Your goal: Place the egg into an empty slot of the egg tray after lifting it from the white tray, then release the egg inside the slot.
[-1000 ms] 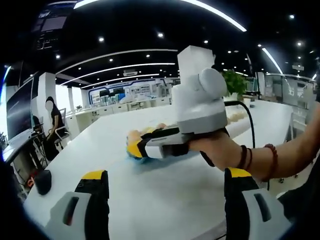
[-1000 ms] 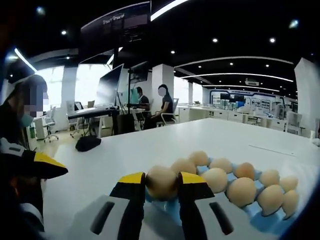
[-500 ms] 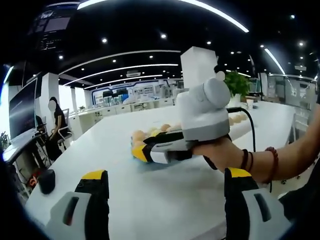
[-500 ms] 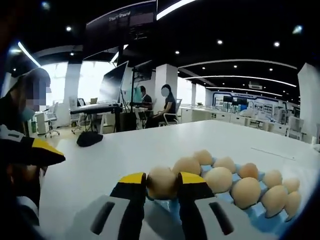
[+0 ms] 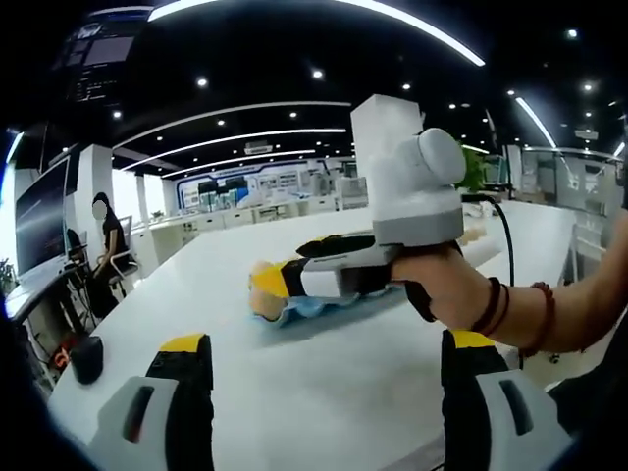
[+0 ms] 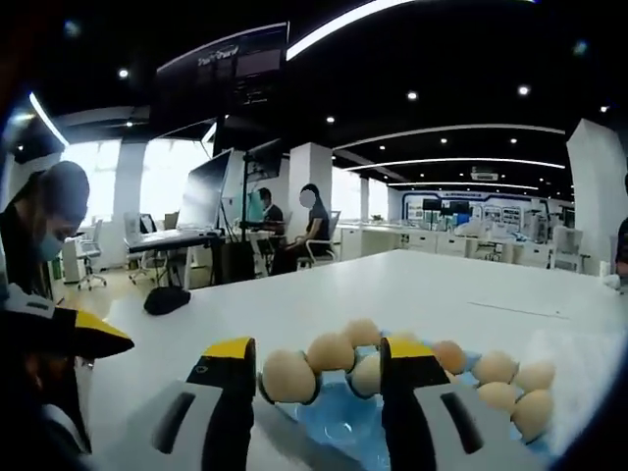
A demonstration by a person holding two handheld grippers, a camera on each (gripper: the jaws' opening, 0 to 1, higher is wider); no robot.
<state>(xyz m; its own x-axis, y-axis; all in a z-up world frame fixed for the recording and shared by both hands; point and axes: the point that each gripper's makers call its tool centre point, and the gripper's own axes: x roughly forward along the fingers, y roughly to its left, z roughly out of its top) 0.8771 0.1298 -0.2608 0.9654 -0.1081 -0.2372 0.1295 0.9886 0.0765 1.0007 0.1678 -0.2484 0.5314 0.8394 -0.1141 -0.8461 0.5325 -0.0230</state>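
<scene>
A blue egg tray [image 6: 343,424] lies on the white table just ahead of my right gripper [image 6: 319,358], holding several tan eggs. The nearest egg [image 6: 289,376] rests in a front slot between the open jaws, and neither jaw touches it. In the left gripper view a hand [image 5: 442,285] holds the right gripper [image 5: 265,280] low over the egg tray [image 5: 306,308], its yellow tips pointing left. My left gripper [image 5: 326,343] stands open over bare table, nearer than the tray, with nothing between its jaws. Its yellow tip [image 6: 93,334] pokes in at the left of the right gripper view.
The white table [image 5: 324,392] runs wide, with its left edge near a small black object [image 5: 85,357] [image 6: 167,299]. People sit at desks [image 6: 312,221] beyond the table. Another person [image 6: 49,226] is close by on the left.
My right gripper's jaws have spread apart and let go of the egg, which now sits in a tray slot. The left gripper has stayed put.
</scene>
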